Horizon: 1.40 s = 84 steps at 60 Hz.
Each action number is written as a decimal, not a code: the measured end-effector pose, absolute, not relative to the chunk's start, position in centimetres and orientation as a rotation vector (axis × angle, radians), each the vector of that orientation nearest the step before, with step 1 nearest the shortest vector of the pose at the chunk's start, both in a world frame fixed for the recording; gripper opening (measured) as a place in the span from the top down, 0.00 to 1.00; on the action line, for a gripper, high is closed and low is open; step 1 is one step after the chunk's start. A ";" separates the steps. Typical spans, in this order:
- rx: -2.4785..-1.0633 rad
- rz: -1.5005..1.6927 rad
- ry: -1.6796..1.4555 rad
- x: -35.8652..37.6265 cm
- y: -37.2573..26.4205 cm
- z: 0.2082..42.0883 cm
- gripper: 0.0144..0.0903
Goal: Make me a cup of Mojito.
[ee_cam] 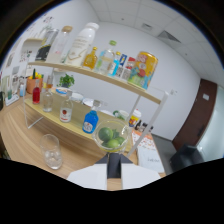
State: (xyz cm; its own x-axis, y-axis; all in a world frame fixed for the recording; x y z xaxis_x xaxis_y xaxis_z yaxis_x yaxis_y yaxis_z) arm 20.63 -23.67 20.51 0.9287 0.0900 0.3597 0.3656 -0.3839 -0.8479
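Sitting just ahead of the gripper (114,167), bowl of limes (111,135).

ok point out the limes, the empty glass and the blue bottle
limes (106,135), gripper view, on the left lime's skin in the clear bowl
empty glass (52,151), gripper view, on its side wall
blue bottle (90,123), gripper view, on its blue body

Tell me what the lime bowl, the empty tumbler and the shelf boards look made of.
Lime bowl, just ahead of the gripper: clear glass or plastic, the limes show through its wall. Tumbler: clear, glossy, probably glass. Shelf boards: pale wood-look, matte; whether solid or laminate is unclear.
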 end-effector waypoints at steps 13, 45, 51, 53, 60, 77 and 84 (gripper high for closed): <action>-2.201 -0.026 -0.011 25.3 -25.2 10.4 0.98; -2.371 0.070 0.036 27.2 -27.2 0.2 0.96; -2.367 0.070 0.045 27.2 -27.1 0.2 0.92; -2.369 0.053 0.059 27.6 -27.2 0.2 0.74; -2.337 0.011 0.078 28.2 -27.3 2.0 0.10; -2.153 -0.048 0.151 25.0 -28.8 12.0 0.07; -2.093 -0.046 0.122 20.5 -30.4 14.9 0.07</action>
State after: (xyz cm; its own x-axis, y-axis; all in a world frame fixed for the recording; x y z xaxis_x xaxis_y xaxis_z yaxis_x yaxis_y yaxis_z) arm 20.48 -30.38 14.87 0.9942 -0.1064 -0.0177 -0.0686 -0.4970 -0.8650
